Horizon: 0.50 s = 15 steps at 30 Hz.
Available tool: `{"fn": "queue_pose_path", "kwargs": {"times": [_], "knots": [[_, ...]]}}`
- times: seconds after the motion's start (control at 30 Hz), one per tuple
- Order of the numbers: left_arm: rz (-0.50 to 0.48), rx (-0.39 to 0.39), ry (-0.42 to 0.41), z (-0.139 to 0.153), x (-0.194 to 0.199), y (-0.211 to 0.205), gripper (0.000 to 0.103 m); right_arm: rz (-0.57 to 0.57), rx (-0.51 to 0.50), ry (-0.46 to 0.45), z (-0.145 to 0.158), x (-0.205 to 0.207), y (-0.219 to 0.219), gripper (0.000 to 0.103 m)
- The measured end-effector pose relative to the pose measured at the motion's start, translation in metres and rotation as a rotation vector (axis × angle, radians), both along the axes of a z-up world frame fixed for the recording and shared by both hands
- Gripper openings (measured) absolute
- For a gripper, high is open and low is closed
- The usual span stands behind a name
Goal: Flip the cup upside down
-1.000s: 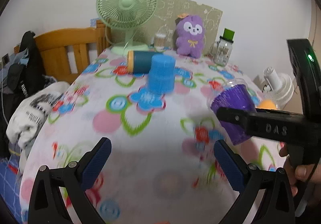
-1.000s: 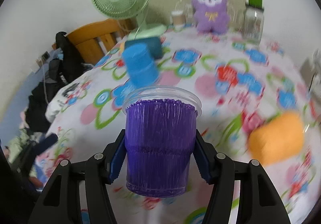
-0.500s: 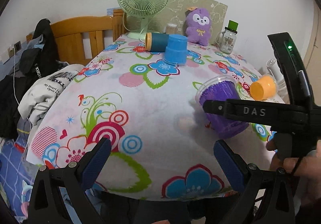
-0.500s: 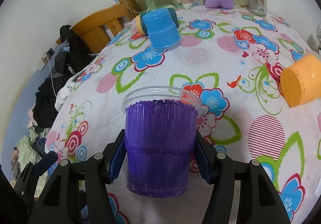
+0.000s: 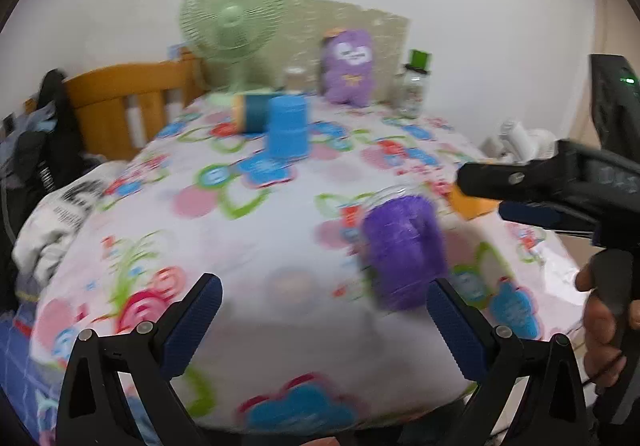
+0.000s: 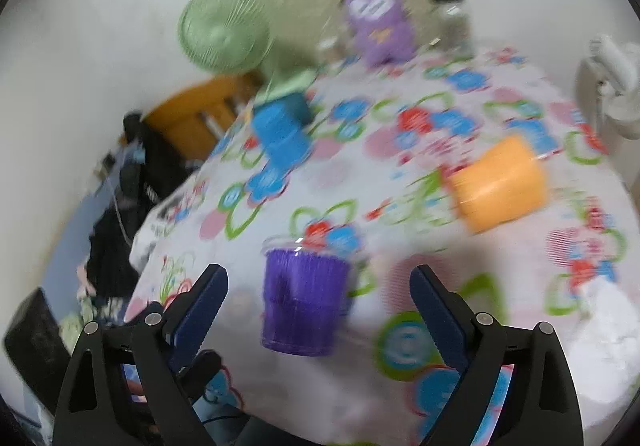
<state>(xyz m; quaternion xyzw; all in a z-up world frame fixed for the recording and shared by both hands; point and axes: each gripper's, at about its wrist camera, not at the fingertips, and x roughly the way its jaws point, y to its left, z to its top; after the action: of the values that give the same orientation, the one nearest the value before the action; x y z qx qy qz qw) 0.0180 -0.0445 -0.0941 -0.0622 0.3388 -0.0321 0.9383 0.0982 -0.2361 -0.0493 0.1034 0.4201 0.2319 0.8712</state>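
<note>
Purple cup point(image 6: 304, 302) stands on the flowered cloth of the bench point(image 6: 420, 166), close to the near edge, with its clear rim on top, so it is upright. It stands free between the two fingers of the right tongs point(image 6: 318, 298), which are spread wide and do not touch it. In the left wrist view the purple cup point(image 5: 404, 250) is at the near right part of the bench point(image 5: 260, 246), just beyond the right finger of the left tongs point(image 5: 323, 320). The left tongs are also spread wide and hold nothing. The right tongs point(image 5: 520, 194) come into this view from the right side, with the person's hand point(image 5: 608, 310) on the handle below.

Farther on the bench a blue cup point(image 5: 288, 132) stands with its closed end up, and behind it a dark teal cup point(image 5: 254, 112) lies on its side. An orange cup point(image 6: 500, 184) lies on its side to the right of the purple cup. At the far edge there are a green fan point(image 5: 232, 22), a purple plush toy point(image 5: 350, 66) and a glass jar point(image 5: 414, 92) with a green lid. Both views are blurred.
</note>
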Motion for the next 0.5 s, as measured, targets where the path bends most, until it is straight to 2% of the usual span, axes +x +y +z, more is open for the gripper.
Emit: {"fn": "queue_pose_path", "kwargs": {"times": [0.13,0.27,0.43,0.5], "knots": [[-0.079,0.029,0.0,-0.001,0.016,-0.039,0.103,-0.08,0.03,-0.022,0.006,-0.006,-0.044,0.094],[-0.121,0.027,0.019,-0.012,0.031,-0.069,0.103,-0.135,0.058,0.007,-0.004,-0.006,-0.079,0.094],[-0.134,0.041,0.037,-0.023,0.042,-0.087,0.103,-0.172,0.09,0.033,-0.016,-0.006,-0.105,0.094],[-0.141,0.046,0.037,-0.025,0.044,-0.089,0.099,-0.178,0.103,0.038,-0.02,-0.006,-0.111,0.094]]}}
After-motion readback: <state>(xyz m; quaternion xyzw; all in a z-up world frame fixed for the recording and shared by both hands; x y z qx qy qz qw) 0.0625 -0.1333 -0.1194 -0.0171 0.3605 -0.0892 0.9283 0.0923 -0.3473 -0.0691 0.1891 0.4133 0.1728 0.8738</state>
